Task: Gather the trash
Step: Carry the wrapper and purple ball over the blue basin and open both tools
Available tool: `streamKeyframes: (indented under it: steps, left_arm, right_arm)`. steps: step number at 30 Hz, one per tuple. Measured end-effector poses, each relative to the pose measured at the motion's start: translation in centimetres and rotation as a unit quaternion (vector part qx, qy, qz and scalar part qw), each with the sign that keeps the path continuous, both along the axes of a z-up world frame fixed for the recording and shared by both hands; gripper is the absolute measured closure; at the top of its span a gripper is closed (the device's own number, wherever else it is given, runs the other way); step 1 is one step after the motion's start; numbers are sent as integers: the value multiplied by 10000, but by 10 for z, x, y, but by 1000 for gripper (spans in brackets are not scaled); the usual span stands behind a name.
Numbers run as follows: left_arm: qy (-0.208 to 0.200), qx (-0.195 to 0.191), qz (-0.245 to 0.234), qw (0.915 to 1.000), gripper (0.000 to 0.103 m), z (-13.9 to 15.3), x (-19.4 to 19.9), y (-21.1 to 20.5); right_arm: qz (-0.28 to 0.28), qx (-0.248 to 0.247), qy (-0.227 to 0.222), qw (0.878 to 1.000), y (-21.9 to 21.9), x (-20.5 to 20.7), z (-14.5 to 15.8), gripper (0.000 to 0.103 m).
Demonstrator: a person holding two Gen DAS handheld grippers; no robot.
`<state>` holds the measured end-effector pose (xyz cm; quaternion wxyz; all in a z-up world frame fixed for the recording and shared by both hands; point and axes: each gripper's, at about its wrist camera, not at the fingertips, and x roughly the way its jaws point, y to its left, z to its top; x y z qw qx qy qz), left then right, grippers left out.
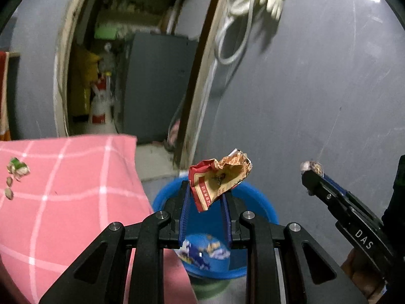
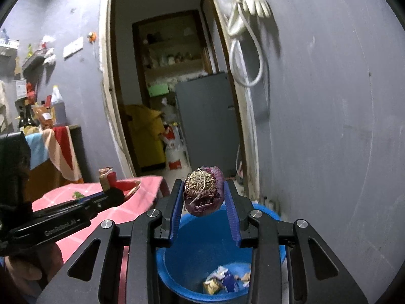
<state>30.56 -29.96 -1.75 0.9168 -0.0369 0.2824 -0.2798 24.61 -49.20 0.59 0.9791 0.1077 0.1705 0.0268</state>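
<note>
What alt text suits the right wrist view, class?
The right gripper holds a purple onion piece above a blue bucket containing wrappers. At left, the left gripper holds a red wrapper over a pink checked tablecloth.

The blue bucket is partly hidden behind claw arms.

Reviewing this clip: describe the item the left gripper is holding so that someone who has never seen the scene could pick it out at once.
Find the blue bucket on the floor beside the pink checked tablecloth. Above its rim, the left gripper pinches a crumpled wrapper, red and tan with printed characters. Unlike the round purple onion end in the right gripper, it is flat, creased packaging.
</note>
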Motion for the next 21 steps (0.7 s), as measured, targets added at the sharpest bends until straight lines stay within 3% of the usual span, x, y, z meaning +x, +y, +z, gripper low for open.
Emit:
streamKeyframes:
  steps: [4,10,12,16,21]
  left_arm:
    - [465,389,-106,9981,83,-20,13,-13]
    - [843,608,-129,9945,83,-43,22,-20]
    - [931,644,-129,9935,82,-48,25,-20]
    - [1047,612,-101,9926,70,-52,31,-19]
    - [1074,538,-38,9927,66,-46,28,-12]
  right_arm:
    - [7,125,379,9992,-4,10,-14,72]
    - [65,279,829,9961,-7,20,-33,71]
    - [65,307,911,9953,-8,23,-37,71]
    - [43,378,1055,9937,-9,28,-43,70]
    - [-15,417,1090,9932,-14,28,-43,62]
